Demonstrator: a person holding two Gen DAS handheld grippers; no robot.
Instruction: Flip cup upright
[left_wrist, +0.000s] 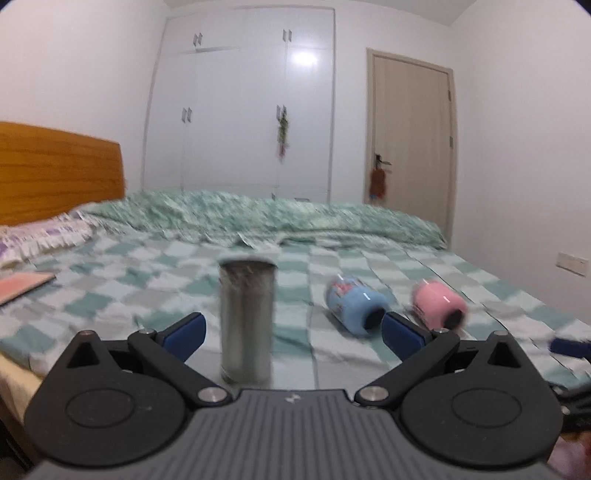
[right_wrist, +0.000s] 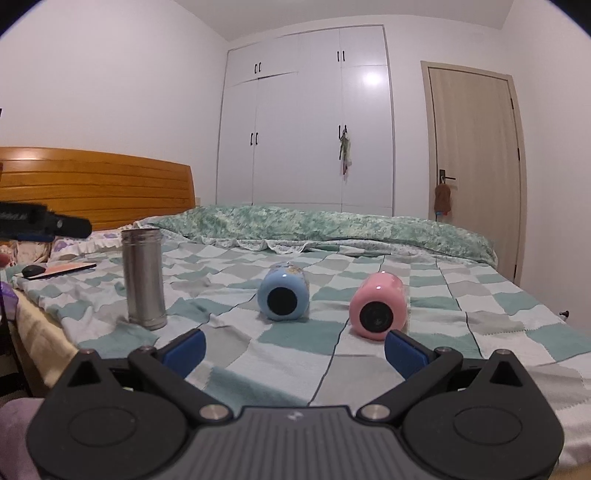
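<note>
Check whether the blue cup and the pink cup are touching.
Apart. The right wrist view shows bedsheet between the blue cup and pink cup, both lying on their sides.

A bed covered with a teal, grey and white checked sheet (right_wrist: 369, 354) fills the foreground, with a crumpled green floral quilt (right_wrist: 332, 225) bunched along its far side and a wooden headboard (right_wrist: 96, 184) at the left end above a frilled pillow (left_wrist: 40, 236). A flat pink book (right_wrist: 66, 270) lies on the sheet near the left edge, with a small dark object just beside it that cannot be identified. Behind the bed stands a white built-in wardrobe (right_wrist: 306, 122) with an ornament hanging from one handle, and to its right is a closed beige door (right_wrist: 476, 162) with a brown item hanging from its handle.
</note>
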